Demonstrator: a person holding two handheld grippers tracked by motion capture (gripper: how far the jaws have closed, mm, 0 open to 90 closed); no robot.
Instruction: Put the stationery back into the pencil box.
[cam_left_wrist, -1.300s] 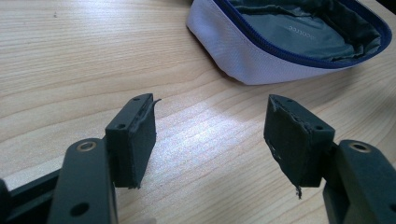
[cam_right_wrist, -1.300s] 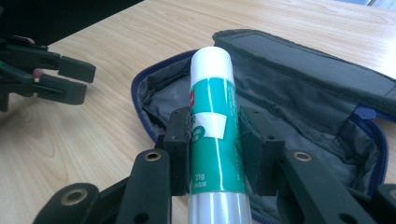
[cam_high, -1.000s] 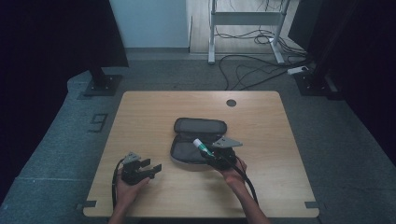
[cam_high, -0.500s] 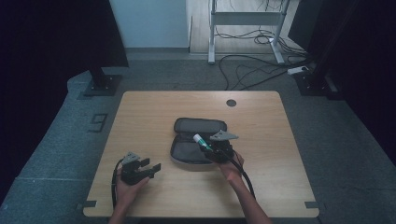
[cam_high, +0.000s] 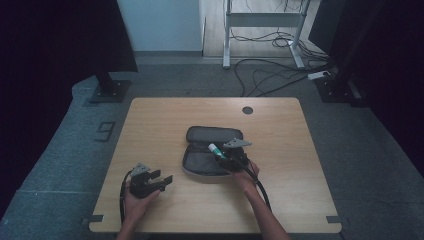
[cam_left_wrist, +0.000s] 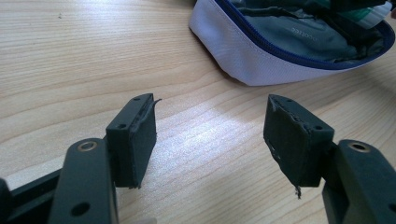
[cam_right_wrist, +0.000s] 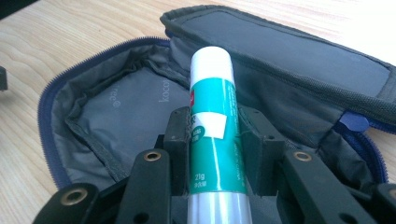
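Green-and-white glue stick (cam_right_wrist: 212, 126), clamped mid-barrel between the right gripper (cam_right_wrist: 214, 140) jaws, cap projecting ahead over the open pouch (cam_right_wrist: 126, 112). Likely light, rigid and smooth; the labelled barrel suits gripping. Left gripper (cam_left_wrist: 210, 135) jaws stand open above the desk (cam_left_wrist: 70, 56).

Light wooden table (cam_high: 150, 125), round grommet hole (cam_high: 247, 110) upper right of frame; open grey pouch (cam_high: 202, 162) lying at centre.

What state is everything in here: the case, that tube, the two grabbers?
Pencil case: unzipped, lying open on the table.
Glue stick: capped, clamped over the open case.
Right gripper: shut on the glue stick.
Left gripper: open, empty, beside the case.
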